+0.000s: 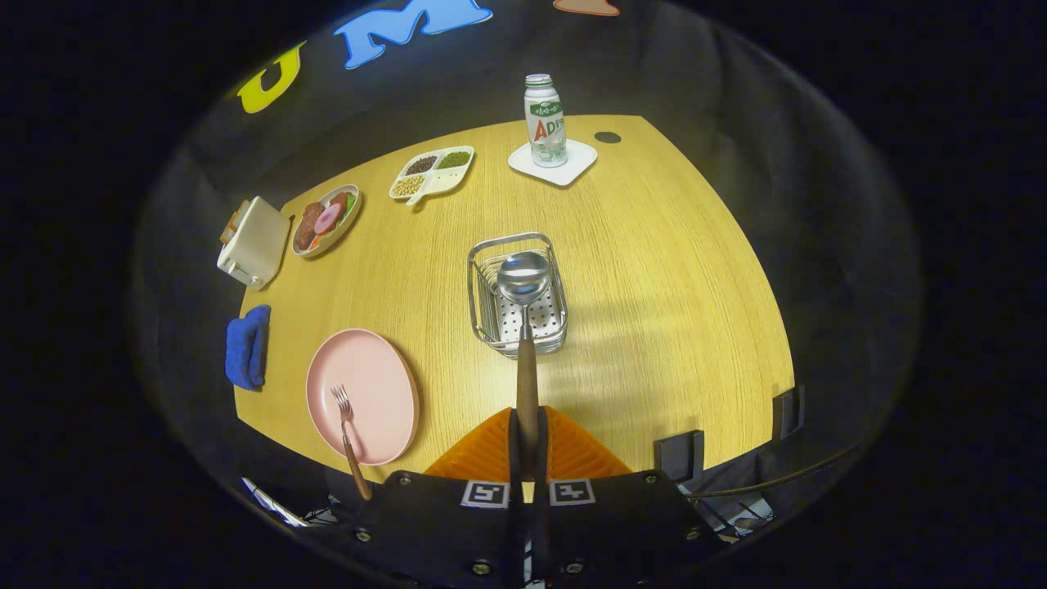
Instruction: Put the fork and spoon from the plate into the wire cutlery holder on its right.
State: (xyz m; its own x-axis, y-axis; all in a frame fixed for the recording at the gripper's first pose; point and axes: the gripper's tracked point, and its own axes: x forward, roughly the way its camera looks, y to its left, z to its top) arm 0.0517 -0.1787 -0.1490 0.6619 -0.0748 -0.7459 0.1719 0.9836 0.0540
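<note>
The gripper (527, 446) had its fingers closed tight on the brown wooden handle of the steel spoon (524, 282), both pressing it from either side. The spoon stuck straight out ahead, its bowl poised over the open top of the rectangular wire cutlery holder (515, 294), which stood near the middle of the light wooden table (654, 270). The round pink plate (362, 395) lay to the holder's left, near the table's front edge, apart from the holder. The steel fork with a wooden handle (348, 433) rested on the plate, handle overhanging the plate's rim and the table's edge. Bare tabletop spread wide to the holder's right and beyond it, up to a bottle (545, 121) on a white coaster (553, 161). A blue cloth (247, 346) lay at the table's left edge.
</note>
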